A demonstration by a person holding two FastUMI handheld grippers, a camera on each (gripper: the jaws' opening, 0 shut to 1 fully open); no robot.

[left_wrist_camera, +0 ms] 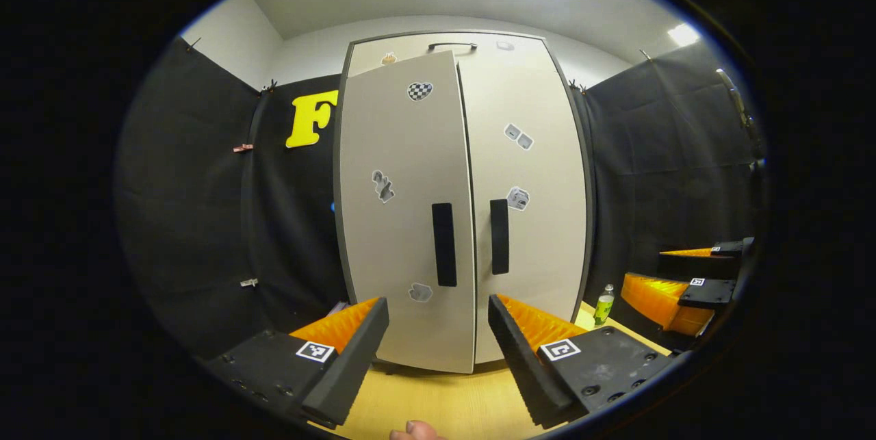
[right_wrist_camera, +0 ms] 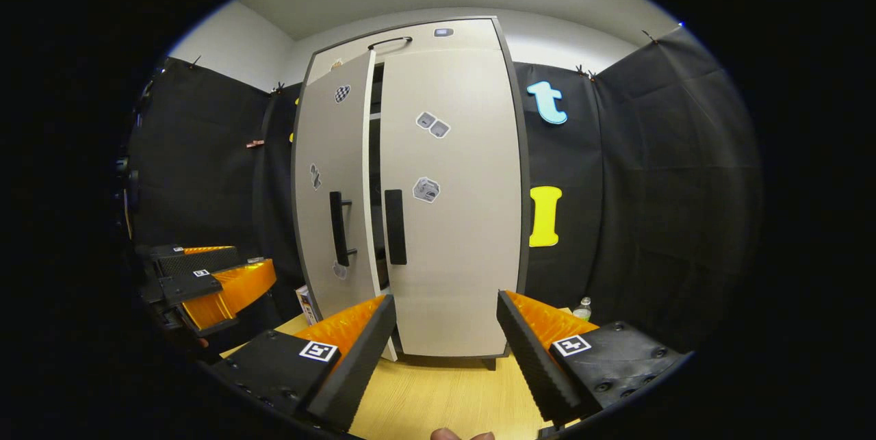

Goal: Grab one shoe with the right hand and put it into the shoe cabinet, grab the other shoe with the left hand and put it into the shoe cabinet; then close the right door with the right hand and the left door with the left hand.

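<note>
The grey shoe cabinet (left_wrist_camera: 527,84) stands right ahead on the wooden surface. Its right door (left_wrist_camera: 534,173) sits flush and shut. Its left door (left_wrist_camera: 404,173) hangs slightly ajar, and the right gripper view shows a narrow dark gap (right_wrist_camera: 374,166) beside that left door (right_wrist_camera: 332,152). Black handles (left_wrist_camera: 444,244) (left_wrist_camera: 499,236) flank the seam. My left gripper (left_wrist_camera: 438,306) is open and empty, facing the handles from a short way off. My right gripper (right_wrist_camera: 446,300) is open and empty before the right door (right_wrist_camera: 452,221). It also appears at the far right (left_wrist_camera: 674,276).
A green bottle (left_wrist_camera: 603,304) stands on the wooden surface (left_wrist_camera: 438,399) by the cabinet's right side, also visible as the bottle (right_wrist_camera: 582,308). A small box (right_wrist_camera: 306,303) leans by the cabinet's left foot. Black cloth walls close in on both sides. The left gripper (right_wrist_camera: 205,272) hovers at left.
</note>
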